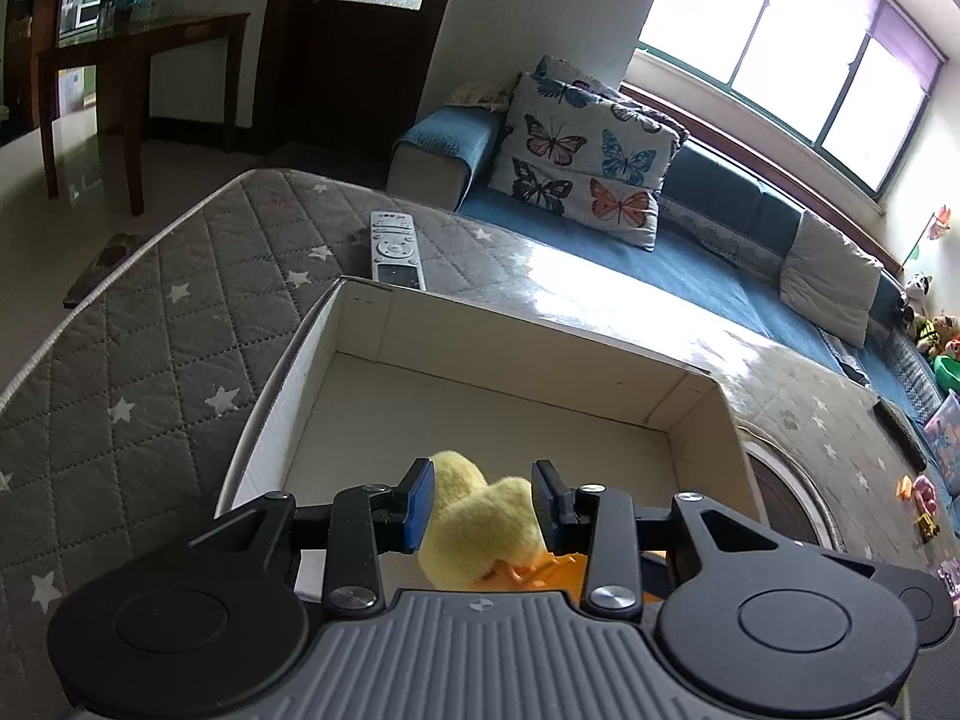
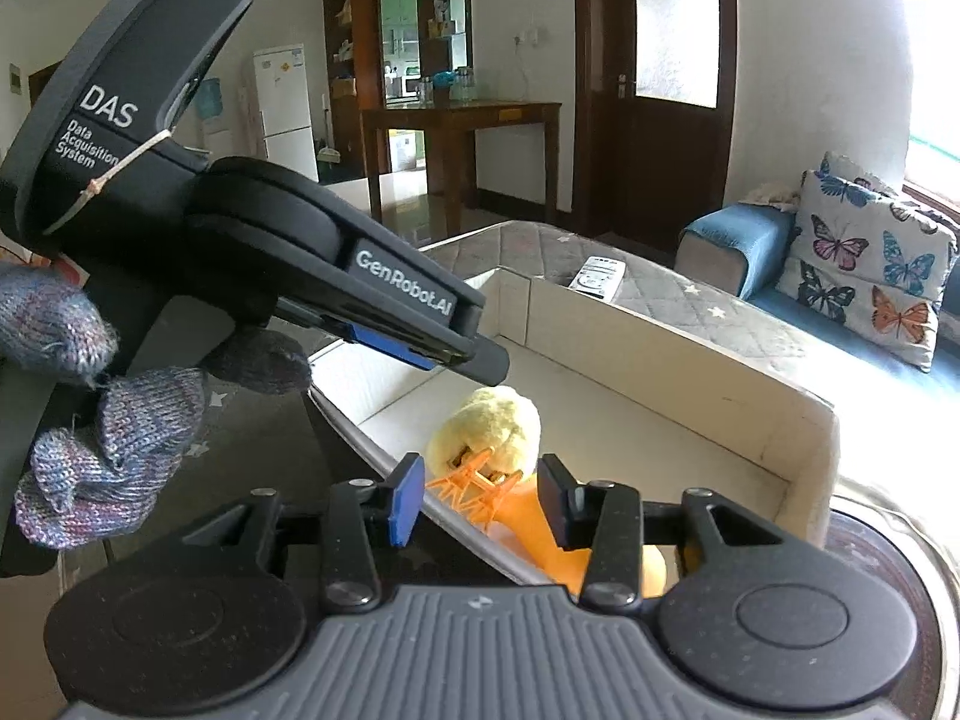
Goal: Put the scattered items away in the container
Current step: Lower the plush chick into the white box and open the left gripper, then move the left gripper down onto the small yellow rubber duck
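Observation:
A yellow plush duck [image 1: 480, 525] with orange feet lies inside the white cardboard box [image 1: 288, 360] on the grey quilted table. My left gripper [image 1: 483, 504] hovers over the box with its blue-padded fingers on either side of the duck, apart and not squeezing it. In the right wrist view the duck [image 2: 486, 435] lies in the box [image 2: 660, 348] below the left gripper [image 2: 480, 354]. My right gripper [image 2: 483, 504] is open at the box's near rim, close to the duck's orange feet, holding nothing.
A white remote [image 1: 393, 249] lies on the quilted cover [image 1: 150, 330] just beyond the box. A dark object [image 1: 102, 267] sits at the table's left edge. Small toys [image 1: 921, 498] lie at the right. A blue sofa with a butterfly cushion [image 1: 585, 153] stands behind.

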{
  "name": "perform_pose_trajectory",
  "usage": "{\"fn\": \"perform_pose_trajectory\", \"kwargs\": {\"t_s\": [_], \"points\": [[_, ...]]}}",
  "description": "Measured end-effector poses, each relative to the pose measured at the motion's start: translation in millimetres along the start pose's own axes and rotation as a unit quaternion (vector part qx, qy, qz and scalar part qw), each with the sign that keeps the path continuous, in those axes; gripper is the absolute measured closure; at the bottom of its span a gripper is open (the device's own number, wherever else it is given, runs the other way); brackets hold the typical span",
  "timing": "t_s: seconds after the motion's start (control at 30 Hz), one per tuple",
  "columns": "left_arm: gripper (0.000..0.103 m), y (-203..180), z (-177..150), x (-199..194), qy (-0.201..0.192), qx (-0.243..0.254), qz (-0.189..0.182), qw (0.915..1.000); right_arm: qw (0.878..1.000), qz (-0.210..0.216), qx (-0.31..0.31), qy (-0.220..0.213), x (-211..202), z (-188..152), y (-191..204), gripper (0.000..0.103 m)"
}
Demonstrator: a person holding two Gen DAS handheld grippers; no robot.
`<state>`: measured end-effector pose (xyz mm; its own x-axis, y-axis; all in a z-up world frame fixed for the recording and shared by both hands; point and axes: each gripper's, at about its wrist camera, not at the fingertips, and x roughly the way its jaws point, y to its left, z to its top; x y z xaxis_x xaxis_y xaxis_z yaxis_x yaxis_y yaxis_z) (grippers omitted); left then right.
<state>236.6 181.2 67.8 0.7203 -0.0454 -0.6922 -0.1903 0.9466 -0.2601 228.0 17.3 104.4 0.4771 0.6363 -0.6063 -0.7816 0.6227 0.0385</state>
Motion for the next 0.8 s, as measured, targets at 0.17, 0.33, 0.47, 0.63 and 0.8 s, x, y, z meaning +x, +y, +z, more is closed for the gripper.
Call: {"fn": "perform_pose_trajectory", "kwargs": {"t_s": [0.17,0.33,0.47,0.63,0.8], "points": [[0.064,-9.5,-10.4,-12.3,-0.005,0.007,-0.008,0.9999,1.000,-0.009,0.001,-0.007,-10.8,-3.1,-2.2,0.061],[0.064,-20.9,-22.0,-25.6,-0.013,0.018,-0.016,0.9996,1.000,-0.020,0.001,-0.020,-30.2,-12.4,1.5,0.050],[0.064,-28.3,-31.3,-34.1,-0.020,0.024,-0.018,0.9994,0.999,-0.025,0.001,-0.028,-44.7,-20.8,2.7,0.049],[0.064,-34.6,-45.6,-41.6,-0.022,0.026,-0.027,0.9990,0.999,-0.033,0.005,-0.035,-62.7,-35.4,3.2,0.035],[0.064,-44.4,-60.8,-44.8,-0.017,0.037,-0.037,0.9985,0.998,-0.050,0.016,-0.035,-79.9,-54.9,0.3,0.024]]}}
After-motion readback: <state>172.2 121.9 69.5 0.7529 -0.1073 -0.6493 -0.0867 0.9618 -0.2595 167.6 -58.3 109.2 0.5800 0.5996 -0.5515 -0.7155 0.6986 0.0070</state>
